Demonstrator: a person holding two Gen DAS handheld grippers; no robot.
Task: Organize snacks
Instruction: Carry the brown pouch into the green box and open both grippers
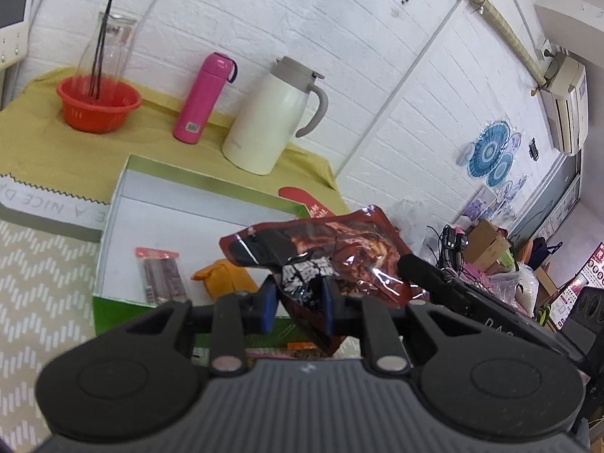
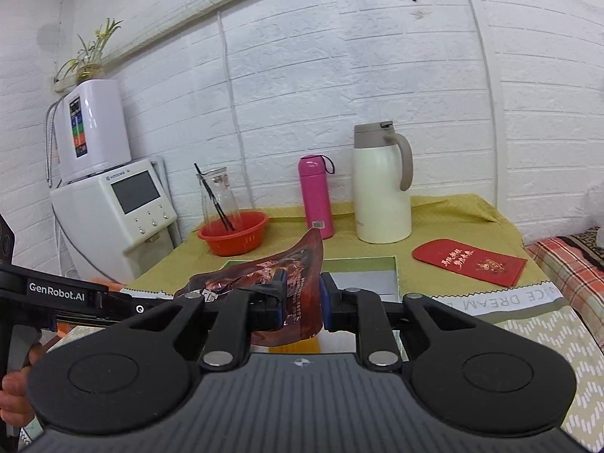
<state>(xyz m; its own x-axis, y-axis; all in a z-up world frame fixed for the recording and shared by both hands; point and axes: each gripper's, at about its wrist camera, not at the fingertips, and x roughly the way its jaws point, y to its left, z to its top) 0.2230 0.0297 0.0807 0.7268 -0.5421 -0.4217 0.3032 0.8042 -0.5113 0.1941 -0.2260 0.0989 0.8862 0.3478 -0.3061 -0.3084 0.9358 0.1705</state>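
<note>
Both grippers pinch the same dark red snack packet (image 1: 339, 260), held in the air at the centre of each view. The left gripper (image 1: 298, 302) has its blue pads pressed on the packet's lower edge, and the right gripper (image 2: 302, 300) clamps the other end. Below the packet in the left wrist view lies an open white box (image 1: 181, 207) holding a small red-topped packet (image 1: 162, 275) and an orange packet (image 1: 222, 277).

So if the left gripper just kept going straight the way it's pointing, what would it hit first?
Probably the open box: the left gripper, shut on the dark red snack bag, aims slightly downward over it, toward the orange packet inside. Depth is hard to judge here.
</note>
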